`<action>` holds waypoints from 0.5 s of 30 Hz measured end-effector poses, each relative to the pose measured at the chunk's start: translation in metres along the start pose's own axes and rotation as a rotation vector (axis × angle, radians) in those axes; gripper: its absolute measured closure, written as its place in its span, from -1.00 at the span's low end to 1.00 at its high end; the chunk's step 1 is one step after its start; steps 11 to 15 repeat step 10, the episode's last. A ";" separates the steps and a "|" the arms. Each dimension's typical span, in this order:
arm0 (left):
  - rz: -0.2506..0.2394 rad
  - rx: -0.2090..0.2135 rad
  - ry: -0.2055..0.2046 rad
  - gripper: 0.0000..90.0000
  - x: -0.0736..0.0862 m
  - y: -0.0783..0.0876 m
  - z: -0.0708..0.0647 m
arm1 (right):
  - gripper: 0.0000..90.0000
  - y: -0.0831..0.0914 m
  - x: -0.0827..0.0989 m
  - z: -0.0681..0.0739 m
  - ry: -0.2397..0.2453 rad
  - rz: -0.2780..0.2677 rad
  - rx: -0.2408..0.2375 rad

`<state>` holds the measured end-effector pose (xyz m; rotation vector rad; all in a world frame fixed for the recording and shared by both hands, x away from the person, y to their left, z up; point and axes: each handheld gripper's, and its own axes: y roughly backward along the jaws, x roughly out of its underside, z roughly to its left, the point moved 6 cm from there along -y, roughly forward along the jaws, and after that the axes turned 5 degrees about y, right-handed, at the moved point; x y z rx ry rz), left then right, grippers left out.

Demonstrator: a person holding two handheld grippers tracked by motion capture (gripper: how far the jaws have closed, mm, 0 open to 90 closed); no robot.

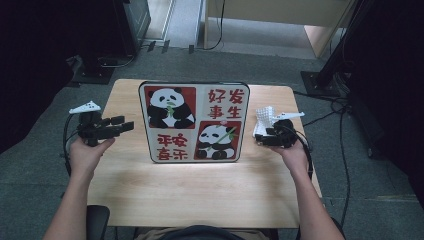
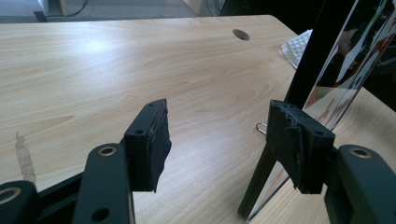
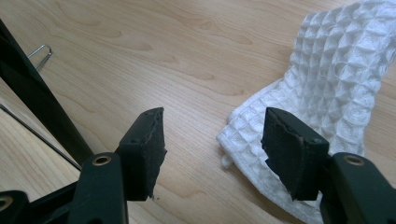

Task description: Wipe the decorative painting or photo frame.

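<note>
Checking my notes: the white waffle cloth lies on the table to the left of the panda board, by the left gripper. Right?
Not quite: the white waffle cloth lies right of the panda board, by the right gripper, as the high view shows. It does lie on the table.

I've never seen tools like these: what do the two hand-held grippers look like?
Both are black. The left gripper and right gripper each carry two blocky jaws with ragged dark foam pads, brass-ringed screw holes, a pale three-cornered plate on top and a trailing black cable. The forearms are bare.
</note>
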<state>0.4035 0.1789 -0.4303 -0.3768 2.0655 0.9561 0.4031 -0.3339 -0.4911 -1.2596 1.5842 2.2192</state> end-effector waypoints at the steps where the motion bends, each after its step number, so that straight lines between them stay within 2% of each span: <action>1: 0.006 -0.001 -0.002 -0.13 0.000 0.000 0.000 | -0.13 0.000 0.000 0.000 0.000 0.001 0.000; 3: 0.012 -0.005 -0.011 -0.13 0.001 -0.002 -0.001 | -0.13 0.000 0.000 0.000 0.000 0.001 0.001; 15: 0.014 -0.001 -0.004 -0.13 0.001 -0.003 -0.001 | -0.13 -0.001 0.000 0.000 -0.001 0.003 -0.003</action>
